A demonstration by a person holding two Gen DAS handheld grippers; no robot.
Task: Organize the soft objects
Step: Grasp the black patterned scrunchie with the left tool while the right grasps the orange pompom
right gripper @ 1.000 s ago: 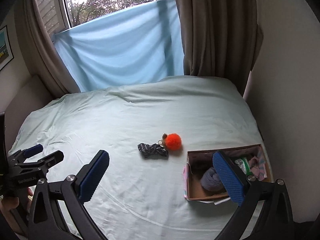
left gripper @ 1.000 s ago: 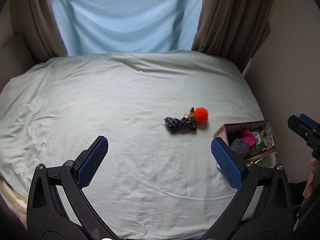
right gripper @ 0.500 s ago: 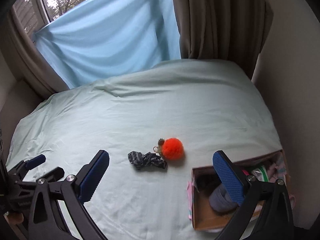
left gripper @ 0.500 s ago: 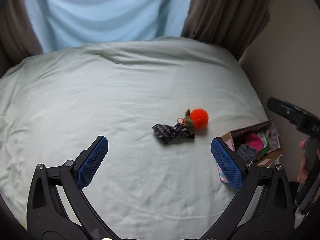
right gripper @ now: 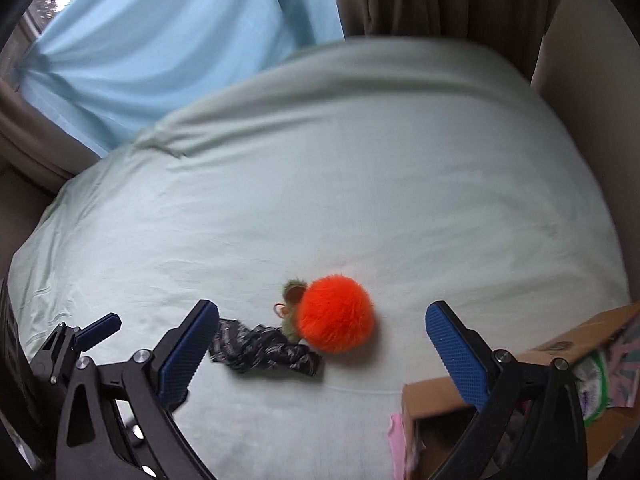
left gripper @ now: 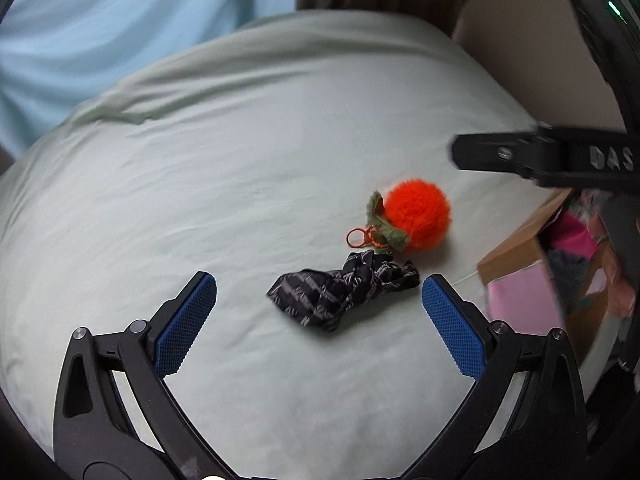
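1. Pale green bedsheet [left gripper: 200, 184] fills both views, blue drape behind.
2. Left gripper [left gripper: 318, 312] gapes wide and empty around the dark patterned cloth [left gripper: 344, 290].
3. Right gripper [right gripper: 322, 344] frames the orange pompom [right gripper: 336, 314], equally wide, holding nothing.
4. Cardboard box [right gripper: 440, 390] sits at four o'clock.
5. Approach step, apparently; next, descend and close.

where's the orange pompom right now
The pompom lies on the bed, centred ahead of the open right gripper, touching the dark cloth to its left; the box sits right.
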